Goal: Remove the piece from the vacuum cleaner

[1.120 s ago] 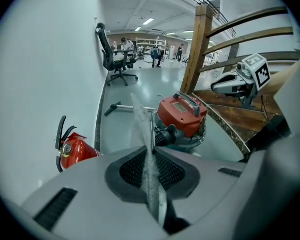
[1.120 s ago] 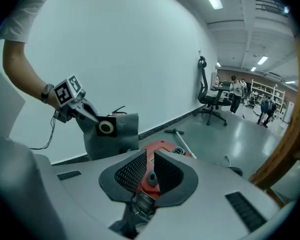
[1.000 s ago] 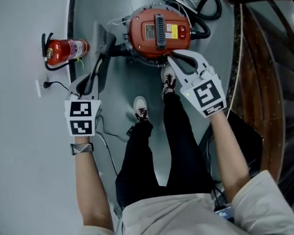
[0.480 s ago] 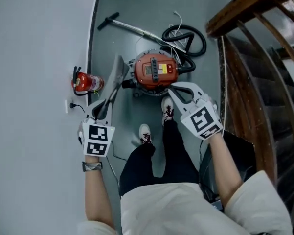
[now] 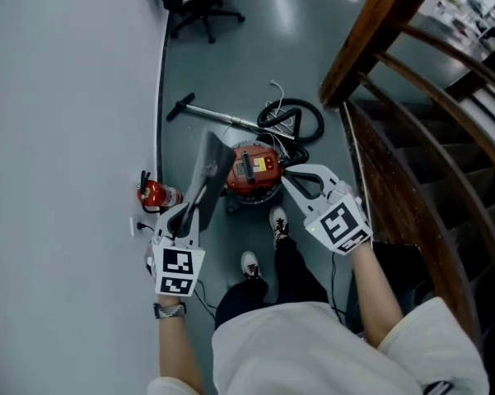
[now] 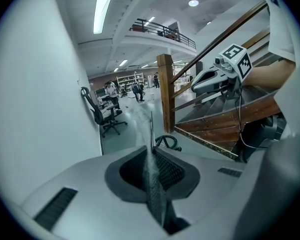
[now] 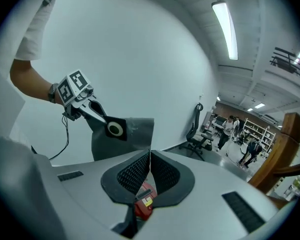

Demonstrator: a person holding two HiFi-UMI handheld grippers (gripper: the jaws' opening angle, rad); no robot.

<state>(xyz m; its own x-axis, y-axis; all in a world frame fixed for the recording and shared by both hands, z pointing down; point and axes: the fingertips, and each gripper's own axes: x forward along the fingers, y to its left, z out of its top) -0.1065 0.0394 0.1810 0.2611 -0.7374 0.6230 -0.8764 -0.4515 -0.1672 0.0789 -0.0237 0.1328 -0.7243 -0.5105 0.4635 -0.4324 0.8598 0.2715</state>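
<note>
Grey piece (image 5: 207, 167) lifted in the left gripper (image 5: 189, 214), away from the red vacuum cleaner (image 5: 251, 169)

The left gripper has its 2 jaws closed on one end of the thin, flat grey piece, which rises from the claw and shows edge-on in the left gripper view; near the grip the piece carries a black collar (image 7: 115, 128) with 1 pale ring; it is held in the air beside the white wall, to the left of the vacuum cleaner; the cleaner sits on the grey floor just ahead of the person's shoes; the right gripper (image 5: 290, 177) has its jaws pressed together with nothing between them; a red fire extinguisher (image 5: 154, 194) is by the wall; a black hose (image 5: 293, 120) lies behind the cleaner.
</note>
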